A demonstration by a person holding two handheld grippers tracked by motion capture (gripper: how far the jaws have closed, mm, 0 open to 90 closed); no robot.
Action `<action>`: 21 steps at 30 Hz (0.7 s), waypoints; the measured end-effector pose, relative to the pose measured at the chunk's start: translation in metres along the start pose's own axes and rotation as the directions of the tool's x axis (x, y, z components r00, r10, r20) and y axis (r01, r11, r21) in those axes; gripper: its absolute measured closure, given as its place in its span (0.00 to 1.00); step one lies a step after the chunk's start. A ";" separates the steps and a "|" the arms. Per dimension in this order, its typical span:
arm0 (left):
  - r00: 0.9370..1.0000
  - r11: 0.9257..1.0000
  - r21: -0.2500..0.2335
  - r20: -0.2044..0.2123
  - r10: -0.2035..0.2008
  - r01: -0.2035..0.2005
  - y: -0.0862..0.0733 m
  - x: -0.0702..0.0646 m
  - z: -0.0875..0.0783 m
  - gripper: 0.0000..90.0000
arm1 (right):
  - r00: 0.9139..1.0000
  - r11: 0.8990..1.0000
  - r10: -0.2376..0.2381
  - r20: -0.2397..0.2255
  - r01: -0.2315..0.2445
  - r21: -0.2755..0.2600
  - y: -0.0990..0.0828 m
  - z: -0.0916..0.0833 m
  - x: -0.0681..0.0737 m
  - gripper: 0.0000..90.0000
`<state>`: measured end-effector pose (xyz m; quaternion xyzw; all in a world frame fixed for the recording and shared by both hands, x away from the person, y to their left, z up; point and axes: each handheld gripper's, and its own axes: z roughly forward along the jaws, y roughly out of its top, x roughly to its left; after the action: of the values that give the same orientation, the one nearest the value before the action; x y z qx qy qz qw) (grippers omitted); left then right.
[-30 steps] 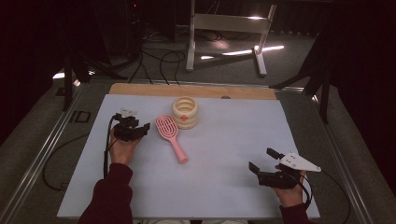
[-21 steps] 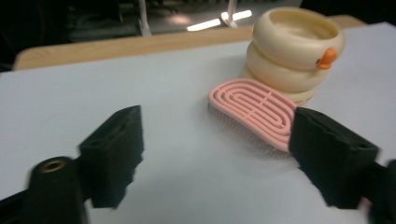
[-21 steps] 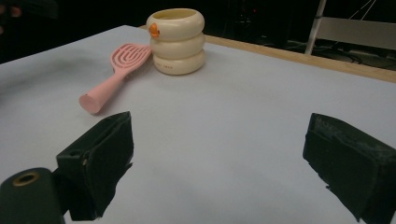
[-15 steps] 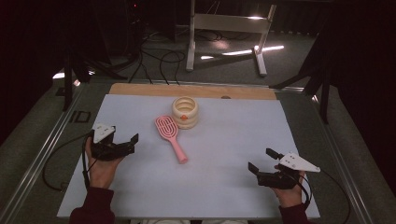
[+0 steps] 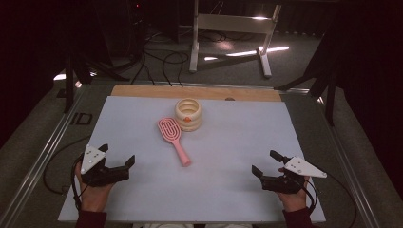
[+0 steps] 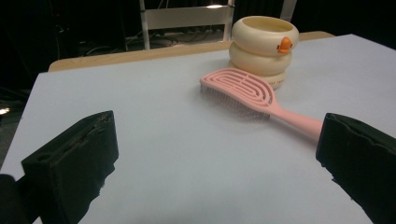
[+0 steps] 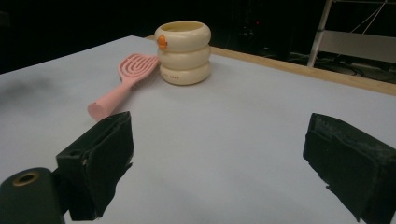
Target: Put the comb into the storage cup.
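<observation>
A person is holding two grippers low over the near edge of a white table [image 5: 142,199], with a pink hairbrush [image 5: 173,137] lying flat at mid-table, its head touching the base of a cream ringed cup [image 5: 188,114] and its handle pointing back toward the person. The left gripper [image 5: 116,156] is standing at the near left corner, its fingers [image 6: 74,163] having just been opening and now spread wide with nothing between them; in the left gripper view the brush handle is running toward the right-hand finger but lying well beyond it. The right gripper [image 5: 266,164] is waiting at the near right corner, its fingers [image 7: 98,158] likewise apart and empty. The step in hand looks like a reach for the brush. Doing it well probably means coming in over the bare handle rather than the bristled head, where the cup is crowding the approach. The fingers should be turning to straddle the handle across its narrow width and settling close to the table before closing, since the handle is lying flat and thin. A grip toward the handle's middle should be keeping the head from drooping, and a lift straight up should be leaving the cup undisturbed.
</observation>
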<state>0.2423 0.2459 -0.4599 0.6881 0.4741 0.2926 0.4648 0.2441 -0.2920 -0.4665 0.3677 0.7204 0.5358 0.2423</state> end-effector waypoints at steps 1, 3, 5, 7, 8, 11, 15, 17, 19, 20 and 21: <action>1.000 1.000 -0.001 -0.003 0.020 -0.020 -0.005 -0.002 -0.003 0.00 | 1.000 1.000 -0.008 0.000 0.008 -0.003 0.000 0.000 0.001 0.10; 0.999 0.999 -0.015 0.005 0.043 -0.043 -0.010 -0.005 -0.006 0.00 | 1.000 1.000 -0.008 -0.002 0.008 -0.011 -0.001 0.001 0.003 0.10; 0.999 0.999 -0.015 0.005 0.043 -0.043 -0.010 -0.005 -0.006 0.00 | 1.000 1.000 -0.016 -0.003 0.016 -0.017 -0.001 0.001 0.004 0.10; 0.996 0.996 -0.042 0.048 0.076 -0.074 -0.013 -0.009 -0.009 0.00 | 1.000 0.999 -0.031 0.000 0.031 -0.030 -0.001 -0.001 0.006 0.10; 0.995 0.995 -0.052 0.055 0.085 -0.082 -0.014 -0.009 -0.010 0.00 | 0.999 0.999 -0.035 0.002 0.035 -0.036 -0.001 -0.002 0.006 0.10; 0.993 0.993 -0.066 0.062 0.097 -0.093 -0.014 -0.010 -0.011 0.00 | 0.999 0.997 -0.039 0.018 0.040 -0.060 -0.002 -0.003 0.005 0.10; 0.994 0.994 -0.053 0.052 0.100 -0.097 -0.015 -0.011 -0.011 0.00 | 0.999 0.997 -0.033 0.029 0.035 -0.065 -0.003 -0.002 0.004 0.10; 0.994 0.994 -0.045 0.042 0.101 -0.099 -0.016 -0.011 -0.010 0.00 | 0.999 0.997 -0.035 0.030 0.037 -0.061 -0.005 -0.001 0.004 0.10; 0.995 0.995 -0.041 0.037 0.095 -0.094 -0.017 -0.011 -0.010 0.00 | 0.999 0.997 -0.033 0.030 0.035 -0.063 -0.005 -0.001 0.004 0.10; 0.995 0.995 -0.041 0.037 0.095 -0.094 -0.017 -0.011 -0.010 0.00 | 0.999 0.997 -0.034 0.030 0.036 -0.063 -0.005 -0.001 0.004 0.10; 0.995 0.995 -0.040 0.031 0.091 -0.089 -0.018 -0.010 -0.009 0.00 | 0.999 0.998 -0.033 0.038 0.035 -0.050 -0.006 0.000 0.004 0.10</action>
<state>0.2238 0.2426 -0.4726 0.7045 0.4292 0.3109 0.4720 0.2403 -0.2898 -0.4719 0.3590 0.7081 0.5428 0.2742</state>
